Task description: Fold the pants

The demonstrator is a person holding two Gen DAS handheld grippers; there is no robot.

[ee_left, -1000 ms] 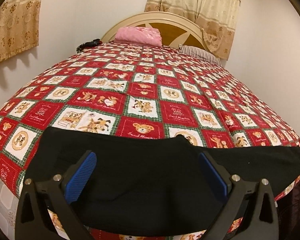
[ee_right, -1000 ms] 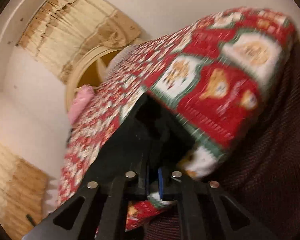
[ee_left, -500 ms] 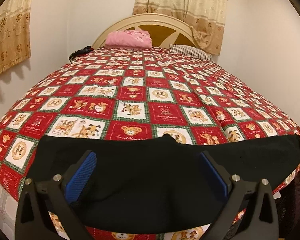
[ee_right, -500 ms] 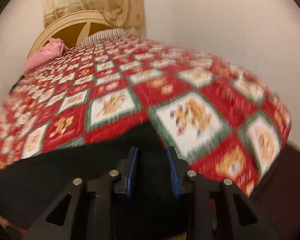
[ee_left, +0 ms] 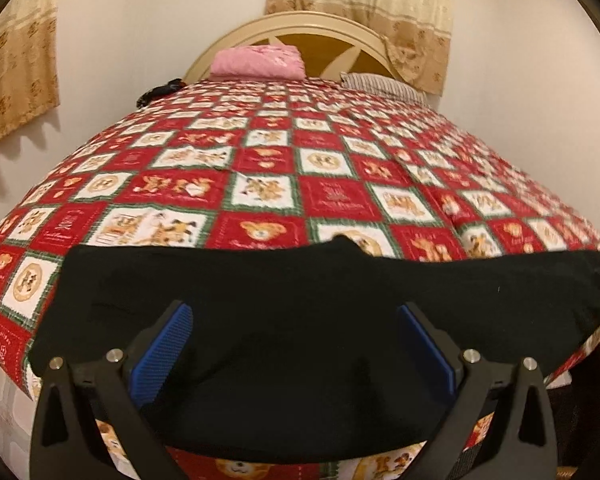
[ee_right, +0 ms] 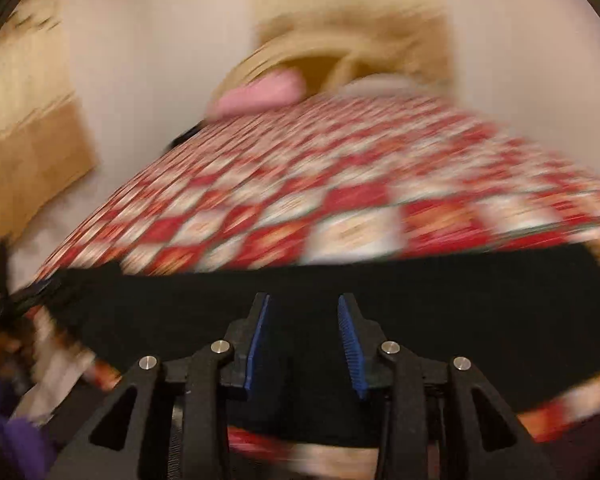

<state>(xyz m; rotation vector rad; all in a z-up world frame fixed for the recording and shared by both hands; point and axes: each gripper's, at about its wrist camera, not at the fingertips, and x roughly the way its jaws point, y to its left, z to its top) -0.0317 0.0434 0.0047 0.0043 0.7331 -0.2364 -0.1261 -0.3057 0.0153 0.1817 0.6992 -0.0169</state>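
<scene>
Black pants (ee_left: pixel 300 320) lie spread across the near edge of the bed, over a red and white teddy-bear quilt (ee_left: pixel 292 168). My left gripper (ee_left: pixel 296 320) is wide open just above the middle of the pants, holding nothing. In the blurred right wrist view the pants (ee_right: pixel 460 300) stretch across the bed's near edge. My right gripper (ee_right: pixel 304 312) is open by a moderate gap above them, holding nothing. The other gripper (ee_right: pixel 16 300) and a purple sleeve show at the far left.
A pink pillow (ee_left: pixel 258 62) and a striped pillow (ee_left: pixel 380 84) lie at the wooden headboard (ee_left: pixel 300 36). A dark object (ee_left: pixel 158 92) sits at the quilt's far left corner. Curtains (ee_left: pixel 360 4) hang behind. Walls flank the bed on both sides.
My right gripper let go of the pants' end, opened, and swung from the bed's right corner to face the headboard. My left gripper stayed open and shifted only slightly.
</scene>
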